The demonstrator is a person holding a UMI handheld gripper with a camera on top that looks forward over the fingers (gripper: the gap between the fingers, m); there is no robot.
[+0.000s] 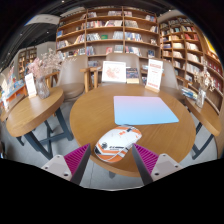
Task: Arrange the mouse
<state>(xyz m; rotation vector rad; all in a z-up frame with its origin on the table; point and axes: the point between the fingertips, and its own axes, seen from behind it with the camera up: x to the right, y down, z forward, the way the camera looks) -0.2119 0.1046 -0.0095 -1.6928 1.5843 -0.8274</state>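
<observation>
I had the tongs [111, 158] spread around the white-and-orange mouse [117, 141] at the round counter's [95, 112] near edge, short of the blue mousepad [145, 109]; judged best to centre, then squeeze its sides evenly.

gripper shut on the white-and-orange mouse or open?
Open. The white-and-orange mouse rests on the round wooden table between the gripper fingers, with gaps visible beside both magenta pads.

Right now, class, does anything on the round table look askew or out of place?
The mouse, white with orange trim, lies at the near edge of the round table, off the blue mouse pad and turned at an angle to it. It sits between the open fingers of the gripper. Nothing looks spilled or damaged.
</observation>
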